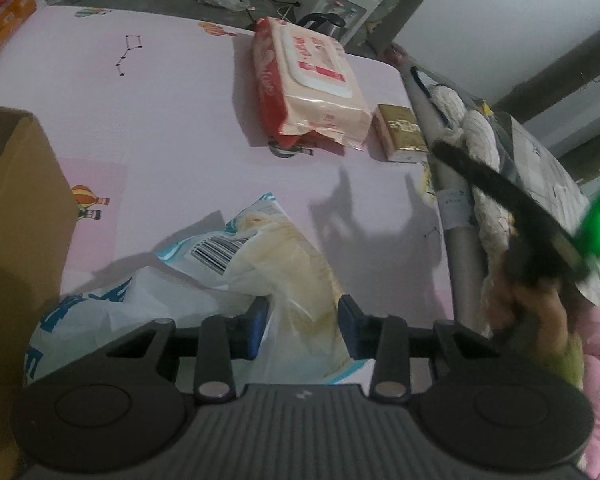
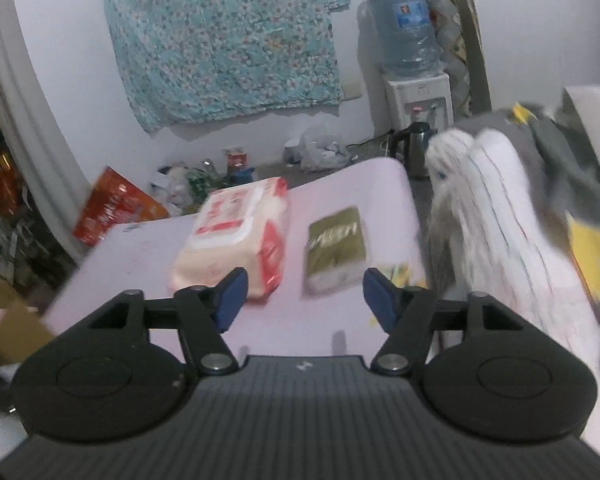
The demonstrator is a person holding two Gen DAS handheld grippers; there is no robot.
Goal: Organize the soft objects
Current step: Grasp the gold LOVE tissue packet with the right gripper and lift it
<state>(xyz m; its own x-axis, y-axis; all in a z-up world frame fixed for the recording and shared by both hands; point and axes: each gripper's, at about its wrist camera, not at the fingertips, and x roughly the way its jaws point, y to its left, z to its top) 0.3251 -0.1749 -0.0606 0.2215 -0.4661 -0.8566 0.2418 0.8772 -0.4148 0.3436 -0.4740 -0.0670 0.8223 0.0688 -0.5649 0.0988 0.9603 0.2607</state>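
left gripper (image 1: 303, 322) clamps blue-white plastic pack (image 1: 236, 276), long axis toward the far right | right gripper (image 2: 303, 296) spread, grasping nothing | wipes pack (image 2: 236, 236) lengthwise away, beside gold tissue pack (image 2: 336, 248) on pink table (image 1: 140, 128)

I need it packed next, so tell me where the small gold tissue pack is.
The gold tissue pack lies on the pink mat, just right of the red-and-white wipes pack, near the mat's far right edge beside the white mop head.
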